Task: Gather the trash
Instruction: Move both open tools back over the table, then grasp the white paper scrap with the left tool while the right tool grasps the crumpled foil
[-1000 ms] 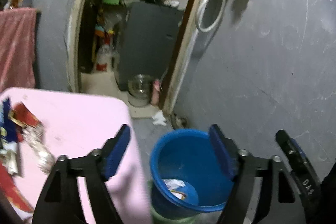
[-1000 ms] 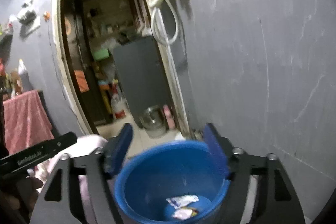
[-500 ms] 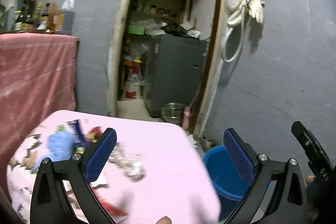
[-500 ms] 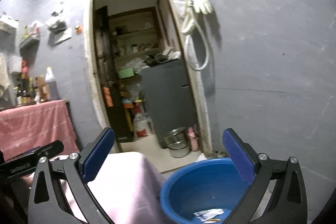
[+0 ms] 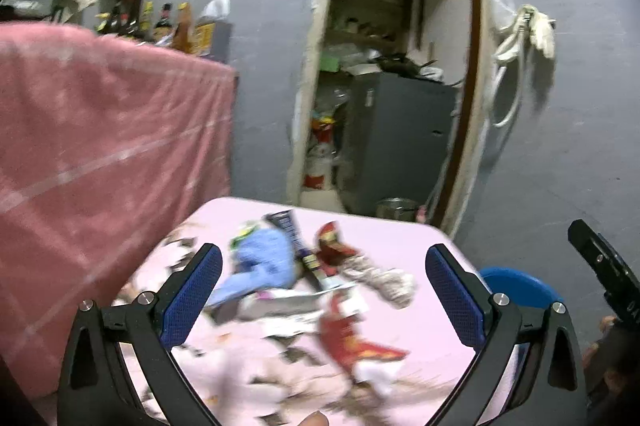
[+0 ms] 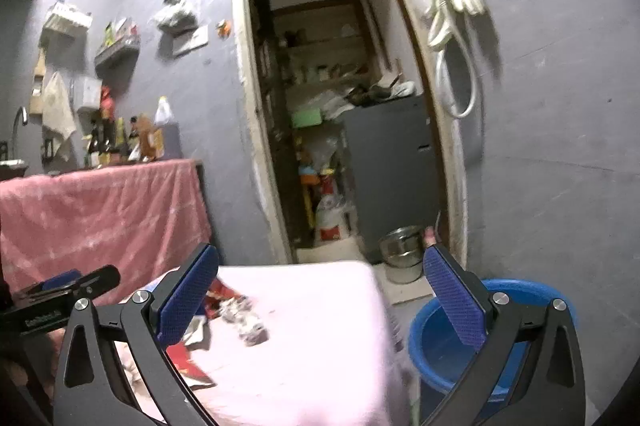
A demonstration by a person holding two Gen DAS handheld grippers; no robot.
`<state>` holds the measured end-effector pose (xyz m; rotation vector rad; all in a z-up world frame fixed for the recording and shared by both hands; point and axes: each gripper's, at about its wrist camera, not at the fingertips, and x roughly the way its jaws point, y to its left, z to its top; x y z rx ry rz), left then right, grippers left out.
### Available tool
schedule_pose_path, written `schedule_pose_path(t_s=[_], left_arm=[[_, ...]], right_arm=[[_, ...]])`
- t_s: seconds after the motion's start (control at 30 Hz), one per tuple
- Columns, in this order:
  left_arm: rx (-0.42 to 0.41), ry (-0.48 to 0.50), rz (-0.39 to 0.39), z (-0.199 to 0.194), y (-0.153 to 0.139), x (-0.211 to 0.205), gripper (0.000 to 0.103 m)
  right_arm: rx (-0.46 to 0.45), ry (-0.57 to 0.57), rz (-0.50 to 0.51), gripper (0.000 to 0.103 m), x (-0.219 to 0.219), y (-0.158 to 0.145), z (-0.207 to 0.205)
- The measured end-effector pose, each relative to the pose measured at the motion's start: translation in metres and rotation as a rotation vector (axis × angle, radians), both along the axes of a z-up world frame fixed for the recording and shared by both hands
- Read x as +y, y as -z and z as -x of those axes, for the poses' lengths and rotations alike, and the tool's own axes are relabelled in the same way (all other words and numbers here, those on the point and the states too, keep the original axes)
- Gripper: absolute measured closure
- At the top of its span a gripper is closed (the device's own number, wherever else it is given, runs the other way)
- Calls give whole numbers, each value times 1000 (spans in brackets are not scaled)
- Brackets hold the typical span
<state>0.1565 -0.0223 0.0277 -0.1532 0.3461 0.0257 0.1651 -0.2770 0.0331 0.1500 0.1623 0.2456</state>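
Note:
A pink table [image 5: 416,310] holds scattered trash: a blue crumpled piece [image 5: 266,262], red wrappers [image 5: 346,334], a dark blue packet [image 5: 294,238] and a silvery crumpled wrapper [image 5: 380,276]. My left gripper [image 5: 320,298] is open and empty above this pile. My right gripper [image 6: 320,300] is open and empty over the table's right part [image 6: 316,310], with the silvery wrapper [image 6: 244,320] below it. A blue bucket [image 6: 444,338] stands on the floor right of the table; it also shows in the left wrist view [image 5: 516,286].
A red-pink cloth [image 5: 100,154] covers a counter at the left, with bottles [image 5: 168,22] on top. A doorway behind shows a grey cabinet [image 5: 396,142] and a steel pot [image 6: 402,258]. A white hose [image 6: 456,38] hangs on the grey wall.
Both grippers have swung left and up from over the blue bucket to over the pink table. The trash pile now lies between my left fingers. Both stay open.

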Motion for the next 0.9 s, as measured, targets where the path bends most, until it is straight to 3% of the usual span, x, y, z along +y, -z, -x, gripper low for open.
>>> schedule_pose_path(t_s=[0.23,0.4,0.6,0.77,0.9], left_arm=[[84,-42,39,3,22,30,3],[155,-35,15,-7,32,34,3],[235,-6,43,-24,45,43,6],[308,46,88,-38,55,51,39],[352,84,116,-49,58,53,51]], right_arm=[[76,-67,49,0,28,17,-12],[138,-109,88,0,43,30,-25],[211,-143,127,0,56,42,-42],[265,-171,158,0,63,49,-56],[317,-219,172,6,71,53,-71]])
